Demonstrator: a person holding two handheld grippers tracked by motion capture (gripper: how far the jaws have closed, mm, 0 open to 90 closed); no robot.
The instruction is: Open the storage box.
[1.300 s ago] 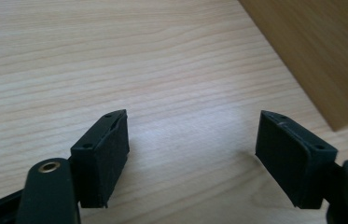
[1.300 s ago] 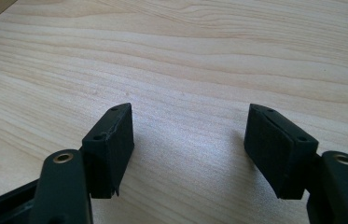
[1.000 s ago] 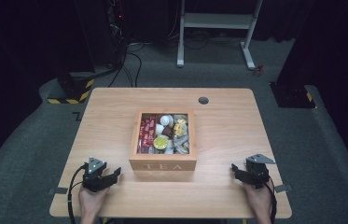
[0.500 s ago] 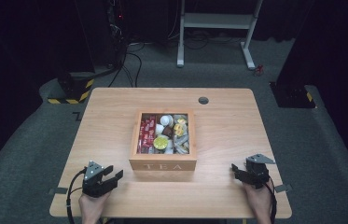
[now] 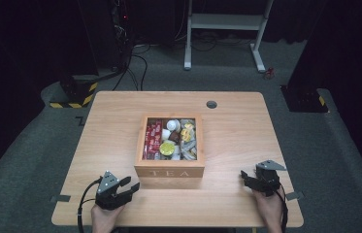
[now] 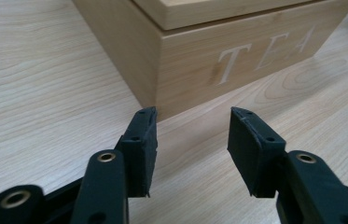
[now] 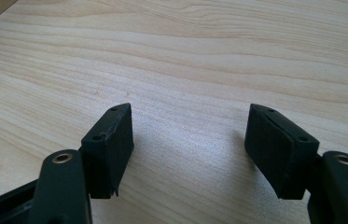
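Observation:
An open wooden box marked TEA (image 5: 169, 171) stands mid-table, holding red packets (image 5: 152, 138), small pods and sachets. My left gripper (image 5: 131, 184) lies near the front edge, left of the box, jaws pointing right at it. In the left gripper view the left gripper (image 6: 193, 114) faces the box's near corner (image 6: 237, 60); its jaws have just been closing, with nothing between them and a gap left. My right gripper (image 5: 244, 177) rests at the front right, pointing left. In the right gripper view the right gripper (image 7: 189, 112) stands open over bare wood.
The wooden table (image 5: 237, 126) has a round cable hole (image 5: 211, 104) at the back. Dark floor surrounds it, with a white desk frame (image 5: 227, 22) behind and cables at the back left. A hand holds each gripper at the near edge.
The left gripper has shifted a little right, toward the box's front corner, and its jaws stand narrower than before. The right gripper has stayed put.

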